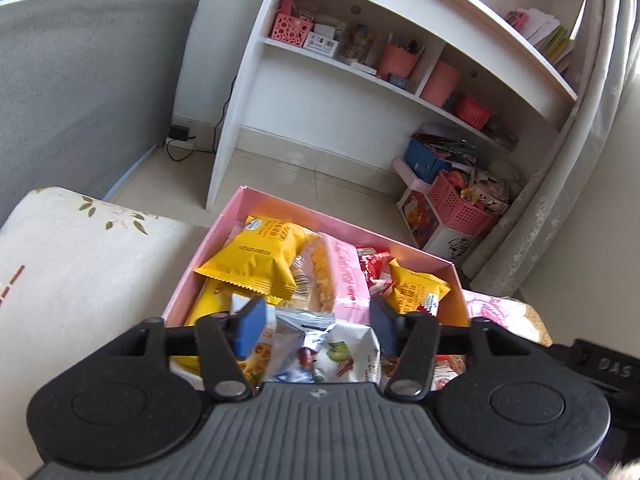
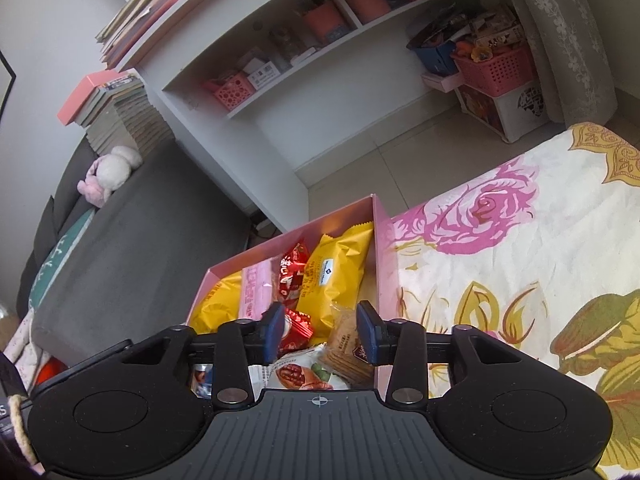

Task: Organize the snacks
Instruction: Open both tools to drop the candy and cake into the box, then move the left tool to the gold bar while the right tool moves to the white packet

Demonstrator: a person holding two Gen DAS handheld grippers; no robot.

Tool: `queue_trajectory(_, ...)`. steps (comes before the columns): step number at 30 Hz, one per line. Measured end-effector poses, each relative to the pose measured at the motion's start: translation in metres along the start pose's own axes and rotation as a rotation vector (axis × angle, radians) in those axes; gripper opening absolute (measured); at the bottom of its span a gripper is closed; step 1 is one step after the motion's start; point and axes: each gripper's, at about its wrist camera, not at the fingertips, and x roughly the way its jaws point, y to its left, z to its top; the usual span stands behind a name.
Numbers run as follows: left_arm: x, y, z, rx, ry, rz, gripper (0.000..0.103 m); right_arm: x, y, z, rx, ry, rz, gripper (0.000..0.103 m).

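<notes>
A pink box full of snack packets sits on the bed edge. It holds yellow packets, a pink packet, red candy wrappers, a silver-white nut packet and a brown biscuit packet. My left gripper hovers open above the near end of the box, over the silver-white packet, holding nothing. My right gripper hovers open above the near right corner, over the biscuit packet and red wrappers, holding nothing.
A floral bedsheet lies right of the box and a pale cushion left of it. A grey sofa stands at left. A white shelf unit with pink baskets stands across the tiled floor.
</notes>
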Motion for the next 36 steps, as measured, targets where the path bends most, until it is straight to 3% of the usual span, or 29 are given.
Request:
queue_trajectory(5,-0.01,0.002,-0.002,0.036,0.004,0.026,0.069,-0.005,0.01,-0.002,-0.032,0.004,0.006,0.056)
queue_trajectory(15,-0.038,0.018,-0.011,0.104,0.014,0.072,0.088,-0.023,0.032,-0.016,-0.12,0.0,-0.021,0.086)
queue_trajectory(28,-0.074,0.043,-0.028,0.138,0.037,0.119,0.101,-0.043,0.06,-0.047,-0.26,0.017,-0.087,0.097)
queue_trajectory(32,-0.078,0.052,-0.037,0.158,0.048,0.123,0.102,-0.039,0.067,-0.065,-0.34,0.02,-0.141,0.099)
queue_trajectory(36,-0.083,0.059,-0.043,0.218,0.056,0.122,0.102,-0.03,0.074,-0.089,-0.463,0.077,-0.188,0.099)
